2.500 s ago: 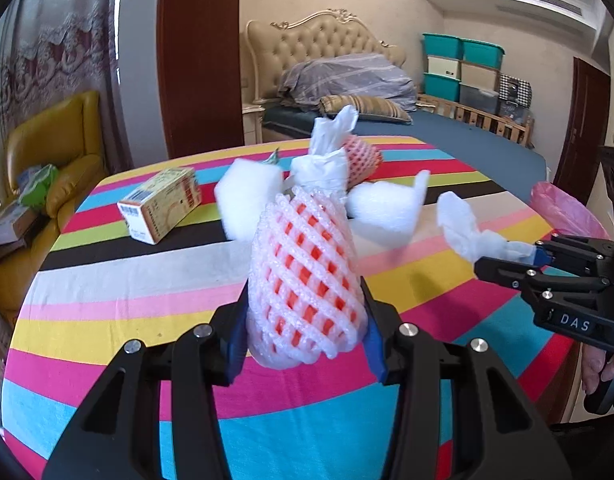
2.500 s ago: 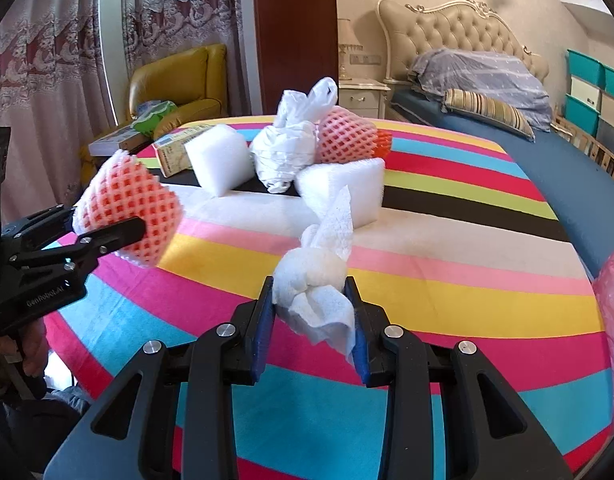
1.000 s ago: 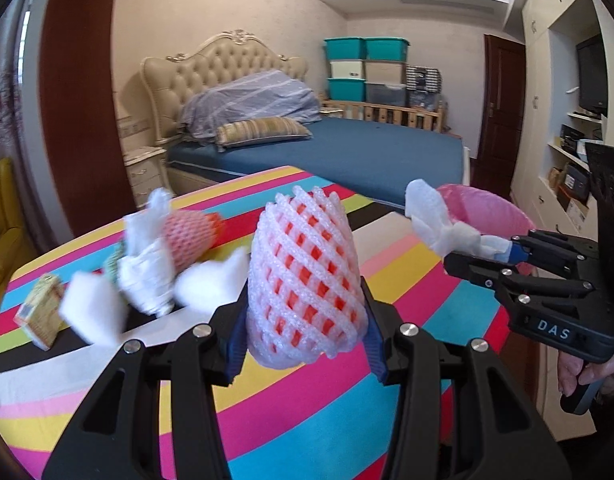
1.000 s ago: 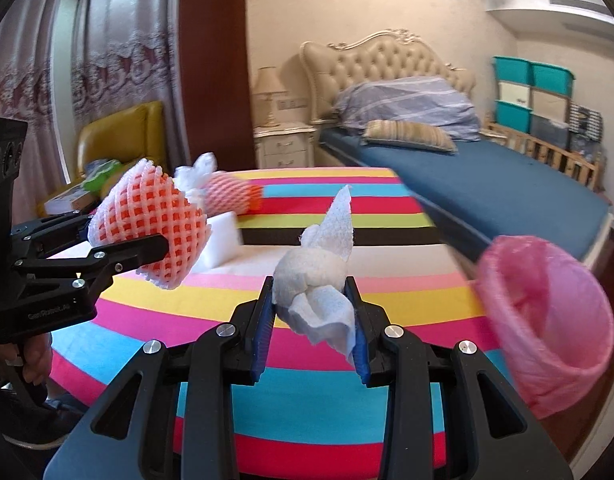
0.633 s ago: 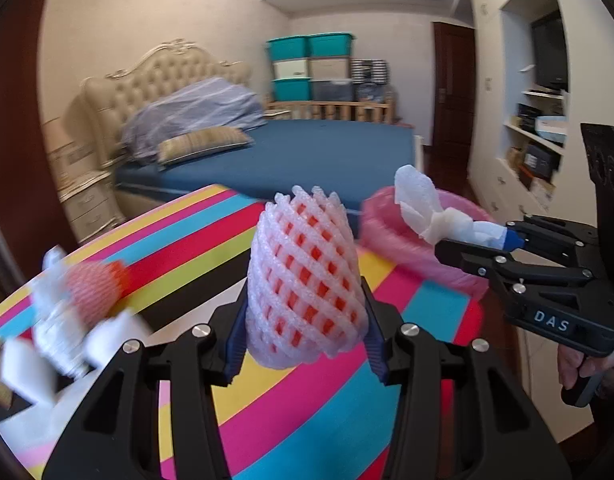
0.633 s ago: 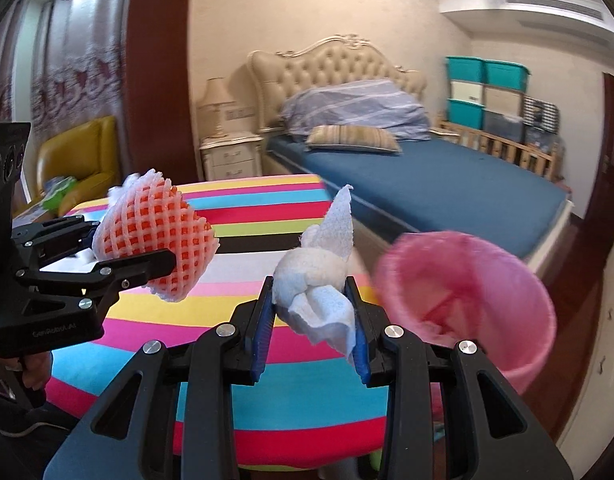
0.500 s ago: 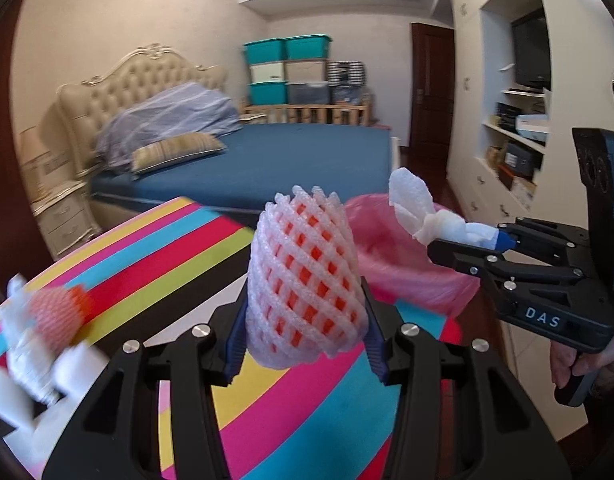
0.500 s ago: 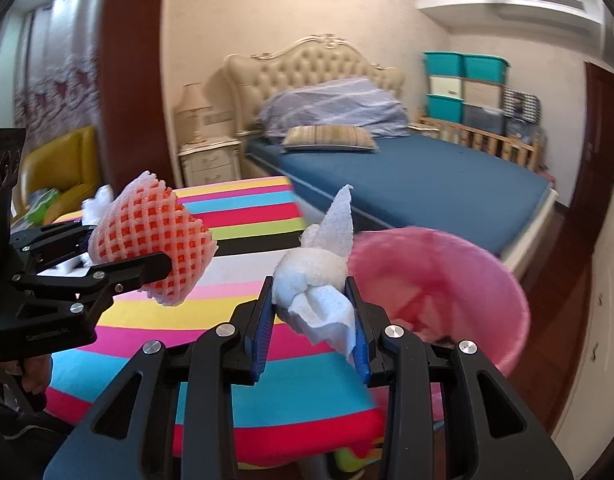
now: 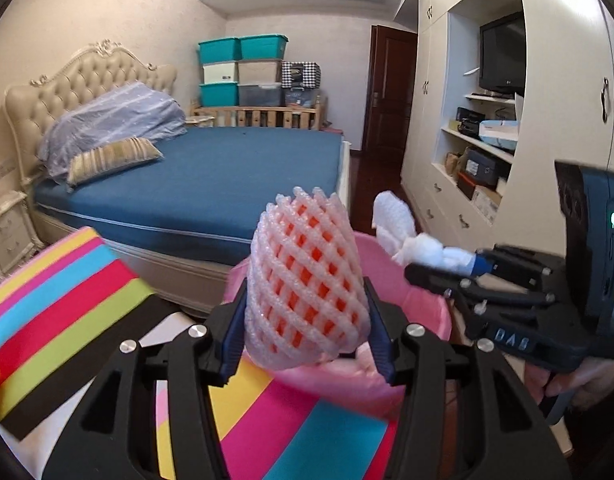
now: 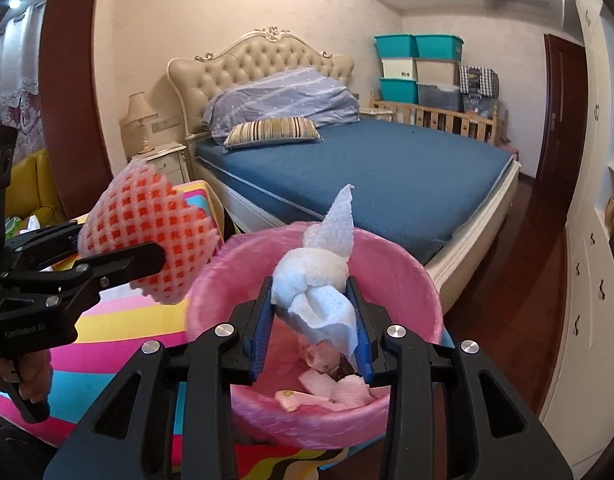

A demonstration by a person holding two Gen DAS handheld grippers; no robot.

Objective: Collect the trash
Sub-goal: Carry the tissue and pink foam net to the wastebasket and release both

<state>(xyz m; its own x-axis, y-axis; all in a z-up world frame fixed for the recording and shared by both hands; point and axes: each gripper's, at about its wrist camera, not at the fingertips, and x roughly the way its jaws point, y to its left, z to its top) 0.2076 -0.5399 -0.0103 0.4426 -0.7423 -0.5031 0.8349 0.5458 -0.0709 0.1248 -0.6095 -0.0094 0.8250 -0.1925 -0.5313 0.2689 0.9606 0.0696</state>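
Both jaws, just opening: left gripper (image 9: pixel 305 320) around foam net (image 9: pixel 305 292), right gripper (image 10: pixel 313 324) around crumpled tissue (image 10: pixel 321 292), over pink bin (image 10: pixel 411 268); risk: net, nearer counter (image 9: pixel 67 300) edge, drops outside rim.

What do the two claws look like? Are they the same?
Nearly. Both claws, left and right, are black plastic with blue finger pads and shiny silver screws. The right one carries white letters "DAS" and a small green light.
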